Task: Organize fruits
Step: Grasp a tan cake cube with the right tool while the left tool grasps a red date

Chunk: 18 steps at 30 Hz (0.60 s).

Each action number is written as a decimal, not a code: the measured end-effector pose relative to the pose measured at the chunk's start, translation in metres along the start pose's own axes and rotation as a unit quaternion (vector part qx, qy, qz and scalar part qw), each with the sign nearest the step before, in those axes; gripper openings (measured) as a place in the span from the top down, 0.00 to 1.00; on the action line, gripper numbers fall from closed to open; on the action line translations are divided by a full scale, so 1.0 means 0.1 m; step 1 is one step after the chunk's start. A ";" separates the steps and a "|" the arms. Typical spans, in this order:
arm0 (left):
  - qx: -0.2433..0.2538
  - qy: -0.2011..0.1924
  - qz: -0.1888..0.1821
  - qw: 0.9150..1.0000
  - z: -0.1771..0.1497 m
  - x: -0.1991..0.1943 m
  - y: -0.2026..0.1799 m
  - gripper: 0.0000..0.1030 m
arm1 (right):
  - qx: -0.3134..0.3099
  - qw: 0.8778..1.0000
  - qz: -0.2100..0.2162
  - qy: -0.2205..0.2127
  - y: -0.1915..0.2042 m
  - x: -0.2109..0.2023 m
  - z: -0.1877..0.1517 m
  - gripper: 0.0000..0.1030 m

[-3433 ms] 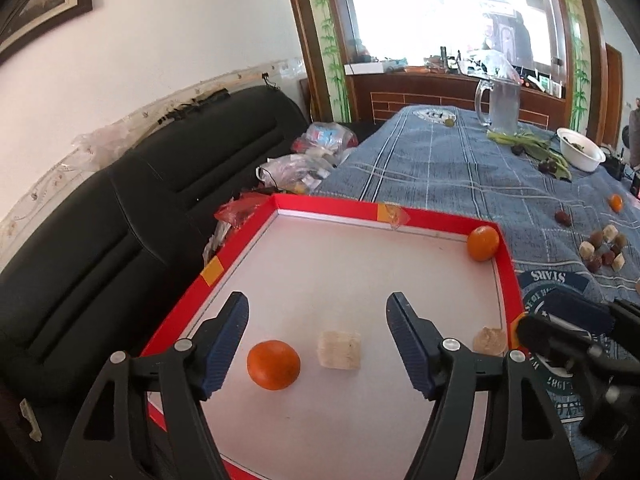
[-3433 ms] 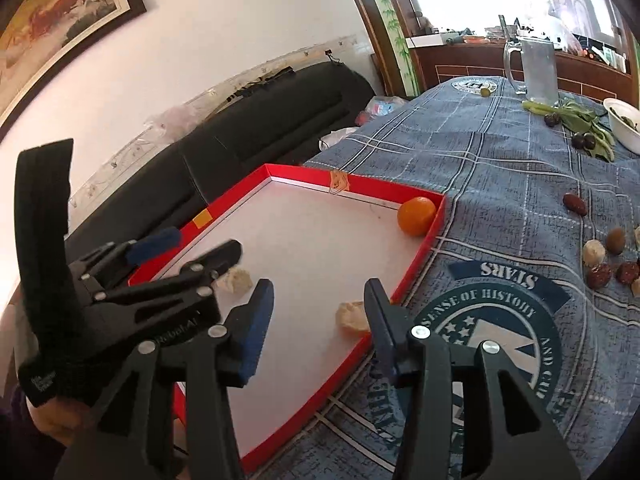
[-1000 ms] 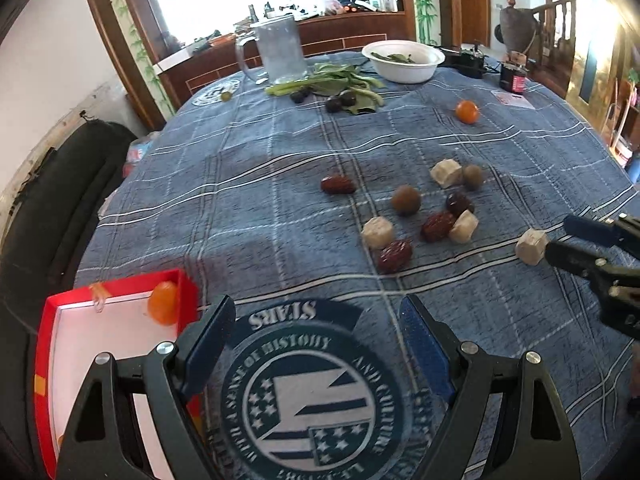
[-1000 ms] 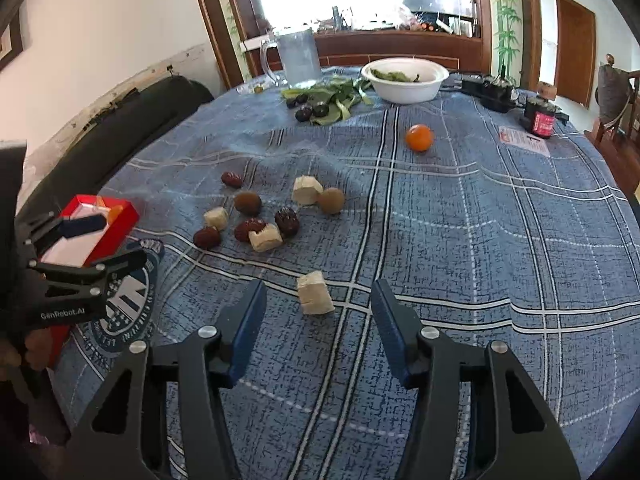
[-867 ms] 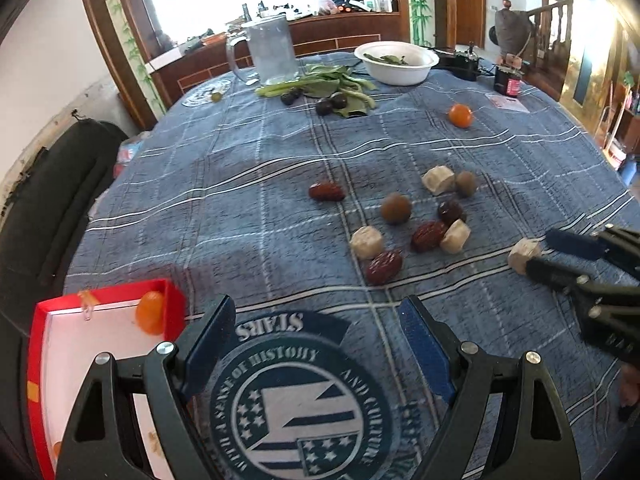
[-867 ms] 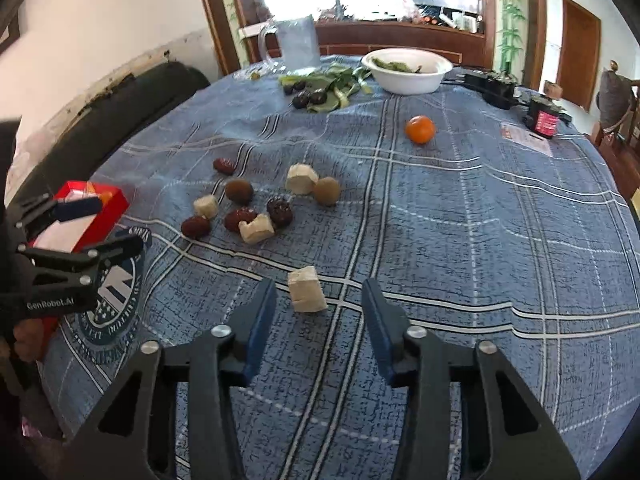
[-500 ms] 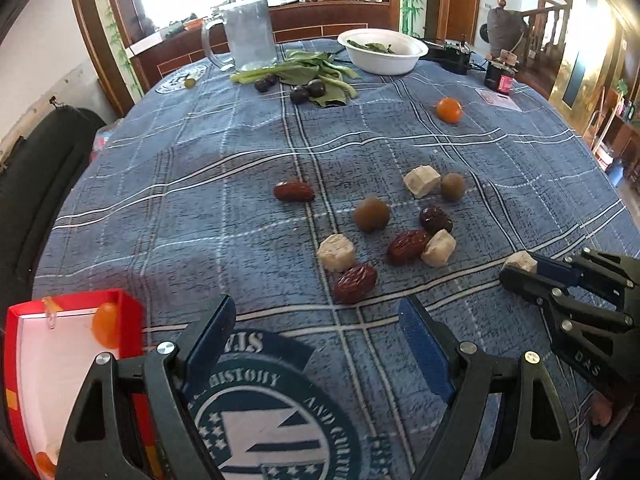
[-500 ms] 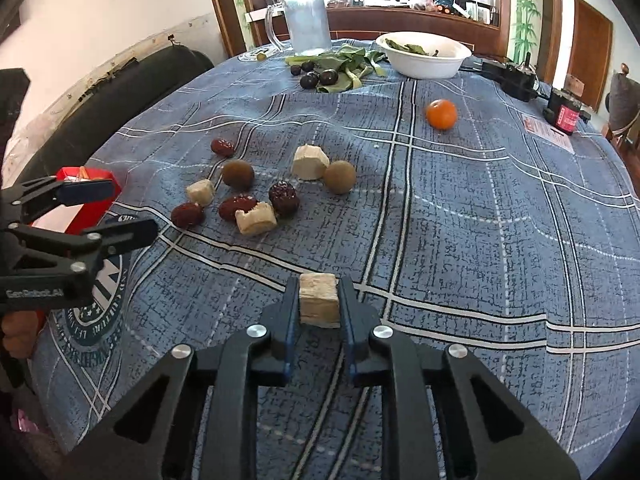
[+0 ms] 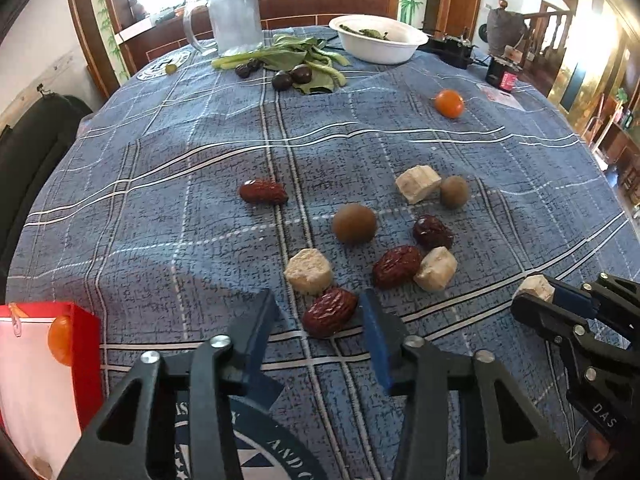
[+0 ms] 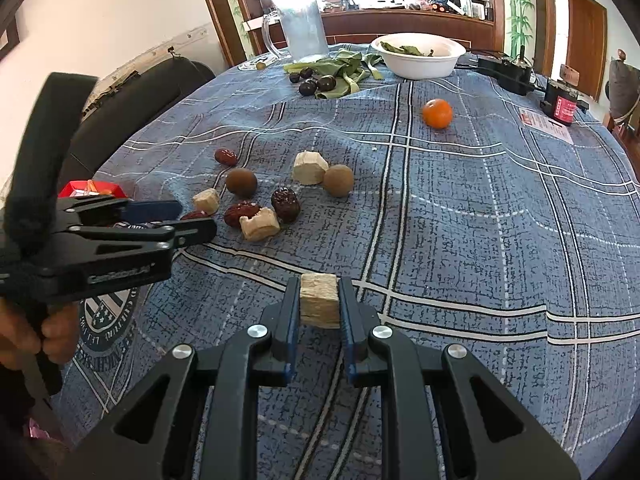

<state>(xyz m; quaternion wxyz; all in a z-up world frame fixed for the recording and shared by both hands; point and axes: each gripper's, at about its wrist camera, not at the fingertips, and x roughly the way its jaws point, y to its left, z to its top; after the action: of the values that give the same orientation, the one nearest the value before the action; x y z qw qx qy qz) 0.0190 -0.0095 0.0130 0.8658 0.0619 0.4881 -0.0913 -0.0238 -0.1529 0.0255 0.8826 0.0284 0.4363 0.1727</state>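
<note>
Gripping: right gripper [image 10: 319, 300] clamped rough pale cube [image 10: 319, 299] | left gripper [image 9: 318, 320] jaws narrowing, unclenched around wrinkled red date [image 9: 329, 317]

right gripper [image 10: 319, 308] jaws clamp pale cube [image 10: 319, 305] | left gripper [image 10: 192, 222] nearing red dates [image 10: 241, 213]

Red dates [image 9: 329, 317], brown fruits [image 9: 354, 224], possibly pale cubes [image 9: 308, 271] lie scattered on cloth.

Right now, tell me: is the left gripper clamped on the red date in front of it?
No. The left gripper has been closing, but the red date lies between its pads with gaps on both sides.
</note>
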 end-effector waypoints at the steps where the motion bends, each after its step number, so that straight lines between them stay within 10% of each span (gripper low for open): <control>1: 0.001 -0.001 -0.002 1.000 0.00 0.00 0.00 0.68 | 0.000 1.000 0.000 -0.001 0.00 -0.01 0.00 0.81; 18: -0.038 -0.076 -0.010 0.996 -0.43 -0.85 0.35 0.76 | 0.008 0.996 -0.032 -0.081 -0.12 -0.19 0.07 0.81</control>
<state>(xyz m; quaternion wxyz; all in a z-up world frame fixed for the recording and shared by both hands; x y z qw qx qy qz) -0.0521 0.0409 0.0639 0.9011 0.0170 0.4247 -0.0856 -0.0252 -0.1698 0.0421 0.9197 0.0355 0.3658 0.1380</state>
